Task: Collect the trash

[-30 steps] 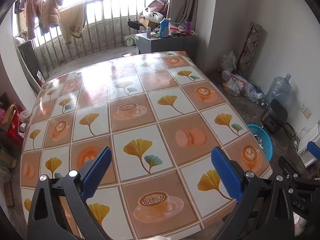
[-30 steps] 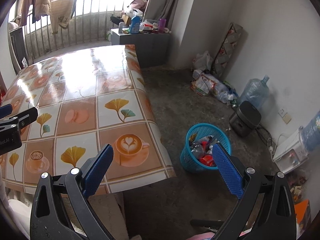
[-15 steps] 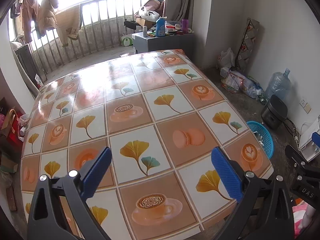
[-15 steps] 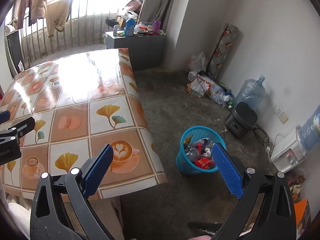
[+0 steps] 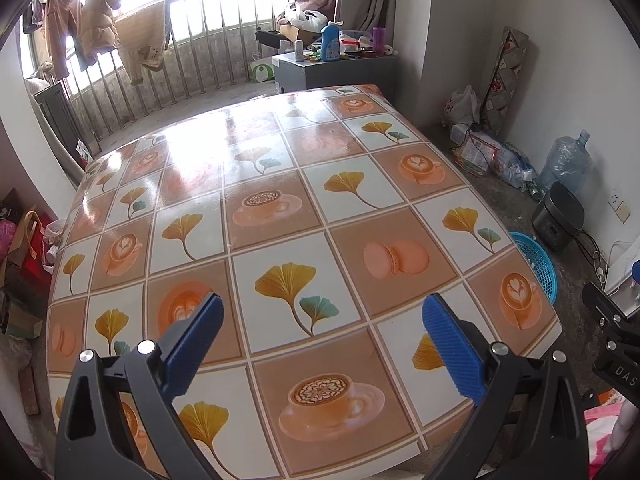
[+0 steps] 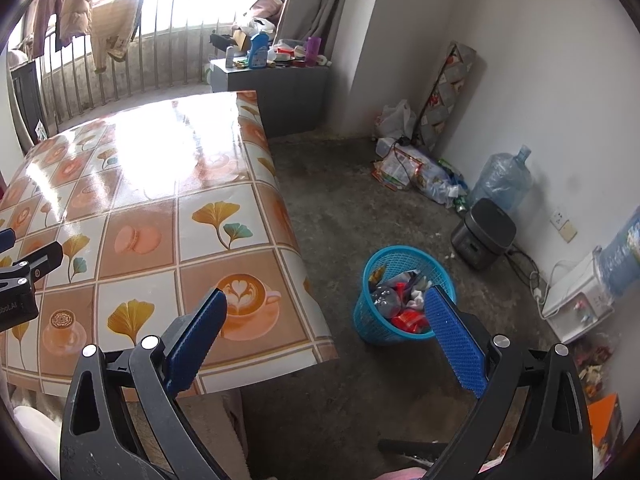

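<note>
Both jaw sets are held spread and empty: left gripper (image 5: 320, 322) over the table (image 5: 280, 184), right gripper (image 6: 326, 316) off its right edge, above the trash-filled basket (image 6: 404, 292) on the floor.

You can read "DAS" on the right gripper (image 5: 616, 364); "botAI" shows on the left gripper (image 6: 16, 300), partly cut off.

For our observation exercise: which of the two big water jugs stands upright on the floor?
The jug beside the black cooker, neck up; the other sits on the dispenser.
</note>
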The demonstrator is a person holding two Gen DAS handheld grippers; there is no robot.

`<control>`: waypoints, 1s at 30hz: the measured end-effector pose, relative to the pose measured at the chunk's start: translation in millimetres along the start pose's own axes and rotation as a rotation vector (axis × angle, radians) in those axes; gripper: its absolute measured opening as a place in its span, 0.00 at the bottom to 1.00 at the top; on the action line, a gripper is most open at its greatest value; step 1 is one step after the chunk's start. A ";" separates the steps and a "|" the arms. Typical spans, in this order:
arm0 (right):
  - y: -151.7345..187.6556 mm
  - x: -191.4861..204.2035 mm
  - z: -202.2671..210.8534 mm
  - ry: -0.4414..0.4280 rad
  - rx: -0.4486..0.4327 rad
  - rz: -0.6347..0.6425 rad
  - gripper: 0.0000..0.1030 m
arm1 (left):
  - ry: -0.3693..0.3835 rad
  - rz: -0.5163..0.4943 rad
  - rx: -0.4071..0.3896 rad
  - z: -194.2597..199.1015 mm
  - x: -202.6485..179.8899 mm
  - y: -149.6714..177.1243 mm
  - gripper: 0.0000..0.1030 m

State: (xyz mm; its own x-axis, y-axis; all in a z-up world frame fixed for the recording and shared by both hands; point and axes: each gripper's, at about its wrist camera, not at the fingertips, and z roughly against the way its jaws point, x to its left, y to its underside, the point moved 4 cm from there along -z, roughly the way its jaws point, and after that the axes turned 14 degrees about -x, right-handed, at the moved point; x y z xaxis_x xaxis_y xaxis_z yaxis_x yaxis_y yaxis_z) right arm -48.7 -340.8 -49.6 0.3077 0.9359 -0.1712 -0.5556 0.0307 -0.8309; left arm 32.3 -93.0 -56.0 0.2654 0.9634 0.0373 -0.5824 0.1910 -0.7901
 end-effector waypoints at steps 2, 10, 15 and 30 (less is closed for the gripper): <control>-0.4 0.6 -0.3 0.001 0.001 0.001 0.92 | -0.009 -0.008 0.004 -0.1 1.2 0.5 0.95; 1.3 0.8 -0.9 0.003 0.004 -0.002 0.92 | -0.030 -0.018 -0.001 0.9 7.0 0.7 0.95; 3.2 -1.9 -0.3 0.013 0.005 -0.005 0.92 | -0.037 -0.011 0.004 0.3 10.6 1.5 0.95; 1.8 -5.3 -2.2 0.004 0.003 0.003 0.92 | -0.034 -0.011 0.006 0.2 11.7 2.1 0.95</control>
State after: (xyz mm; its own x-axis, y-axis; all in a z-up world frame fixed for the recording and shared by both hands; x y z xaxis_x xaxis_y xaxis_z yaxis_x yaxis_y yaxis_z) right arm -49.6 -346.5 -51.4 0.3091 0.9346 -0.1761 -0.5587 0.0286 -0.8289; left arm 34.0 -81.3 -57.1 0.2454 0.9671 0.0669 -0.5839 0.2026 -0.7862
